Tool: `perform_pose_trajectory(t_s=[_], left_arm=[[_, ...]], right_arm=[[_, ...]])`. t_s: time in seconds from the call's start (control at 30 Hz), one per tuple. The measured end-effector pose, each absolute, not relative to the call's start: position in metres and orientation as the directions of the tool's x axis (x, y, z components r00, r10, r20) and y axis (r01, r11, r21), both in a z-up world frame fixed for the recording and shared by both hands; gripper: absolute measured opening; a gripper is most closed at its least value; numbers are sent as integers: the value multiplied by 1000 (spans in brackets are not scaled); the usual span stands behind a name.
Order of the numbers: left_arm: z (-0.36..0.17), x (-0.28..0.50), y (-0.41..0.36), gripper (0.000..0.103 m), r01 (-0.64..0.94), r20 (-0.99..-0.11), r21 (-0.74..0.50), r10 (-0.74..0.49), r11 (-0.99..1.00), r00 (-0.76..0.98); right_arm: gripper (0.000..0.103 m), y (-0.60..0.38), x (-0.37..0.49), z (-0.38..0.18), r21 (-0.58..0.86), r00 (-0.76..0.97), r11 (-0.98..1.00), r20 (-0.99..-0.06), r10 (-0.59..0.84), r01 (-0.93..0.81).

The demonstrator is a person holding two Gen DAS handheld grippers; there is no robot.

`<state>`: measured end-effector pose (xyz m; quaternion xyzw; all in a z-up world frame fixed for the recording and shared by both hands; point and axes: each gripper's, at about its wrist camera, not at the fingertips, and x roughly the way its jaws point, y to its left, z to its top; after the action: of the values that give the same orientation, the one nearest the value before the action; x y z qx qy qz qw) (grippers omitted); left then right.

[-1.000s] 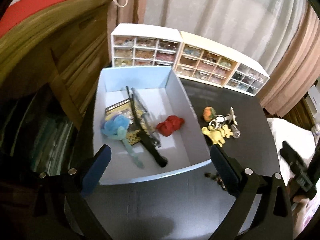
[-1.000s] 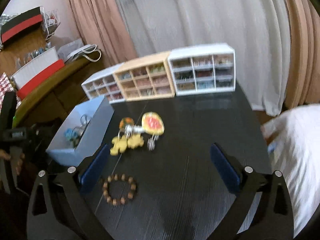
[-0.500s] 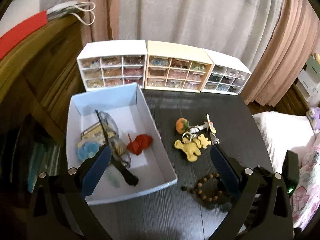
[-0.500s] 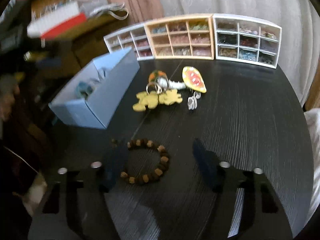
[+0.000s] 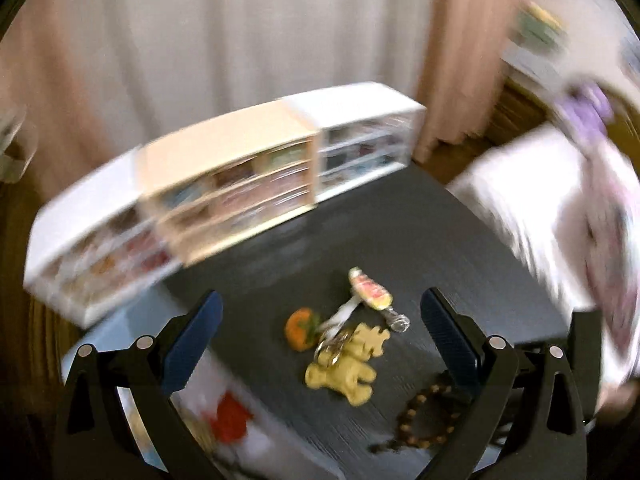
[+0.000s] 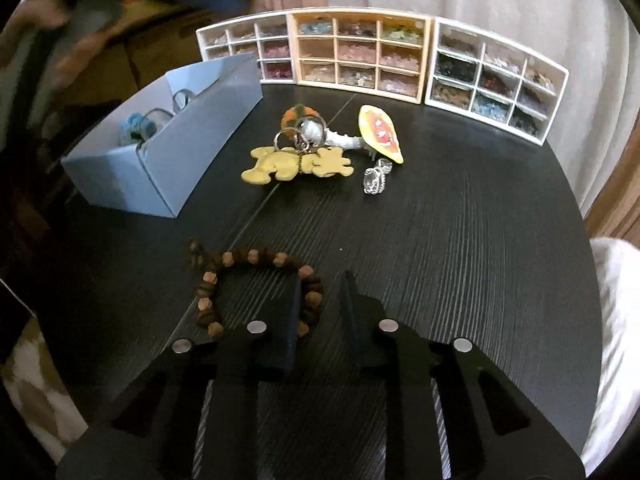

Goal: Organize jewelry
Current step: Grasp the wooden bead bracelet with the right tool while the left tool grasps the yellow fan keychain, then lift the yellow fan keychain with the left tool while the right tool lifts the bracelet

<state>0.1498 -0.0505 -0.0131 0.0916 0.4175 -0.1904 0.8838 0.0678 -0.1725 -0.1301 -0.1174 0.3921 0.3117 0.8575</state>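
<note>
Right gripper (image 6: pixel 320 300) low on tabletop (image 6: pixel 460 240), jaws narrowed around near-right arc of bracelet (image 6: pixel 256 280); beads between fingers, gap visible, so not yet clenched. Left gripper (image 5: pixel 320 328) spread wide, empty, view blurred, above keychains (image 5: pixel 344 356). Bracelet lay near side of blue box (image 6: pixel 160 152), apart from it. Step judged: pick-up of bracelet. Next move calls for closing on beads, lifting clear, carrying to box; loose strand may swing or slip.

No text, label, brand, number or sign can be read anywhere; the left wrist view is motion-blurred, and the right wrist view shows no lettering.
</note>
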Motion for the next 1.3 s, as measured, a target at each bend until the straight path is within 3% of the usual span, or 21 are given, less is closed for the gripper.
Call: perform_pose_trajectory(t_s=[0.07,0.17,0.3,0.4,0.57,0.67,0.73,0.83,1.17,1.3], left_arm=[[-22,153,-67,99,545,-783,60,-299,836,545],[-40,163,-83,99,617,-839,71,-288,784,462],[-56,183,-89,99,580,-863,-68,-339,812,373],[-70,203,-85,97,463,-870,-201,-374,863,320],[-90,225,-73,64,275,-850,-402,-468,873,243],[-99,228,-78,48,256,-855,-415,-470,873,219],[-103,228,-80,27,245,-854,-426,-477,871,210],[-108,229,-81,10,213,-846,-456,-495,864,197],[-102,221,-89,8,253,-839,-426,-484,869,248],[-88,210,-93,8,289,-848,-322,-410,902,335]], right_arm=[[11,-173,68,-130,55,498,782,-743,447,-620],[11,-174,69,-129,67,495,785,-742,452,-616],[11,-174,69,-129,76,490,784,-742,457,-616],[11,-174,70,-129,82,487,783,-742,461,-616],[11,-175,72,-128,99,481,787,-743,465,-609],[11,-176,72,-129,110,478,787,-741,473,-607],[11,-175,72,-129,113,478,788,-739,474,-606],[11,-175,71,-129,114,481,788,-736,476,-605],[11,-178,73,-128,187,452,796,-738,501,-576],[11,-181,72,-120,197,463,798,-726,509,-570]])
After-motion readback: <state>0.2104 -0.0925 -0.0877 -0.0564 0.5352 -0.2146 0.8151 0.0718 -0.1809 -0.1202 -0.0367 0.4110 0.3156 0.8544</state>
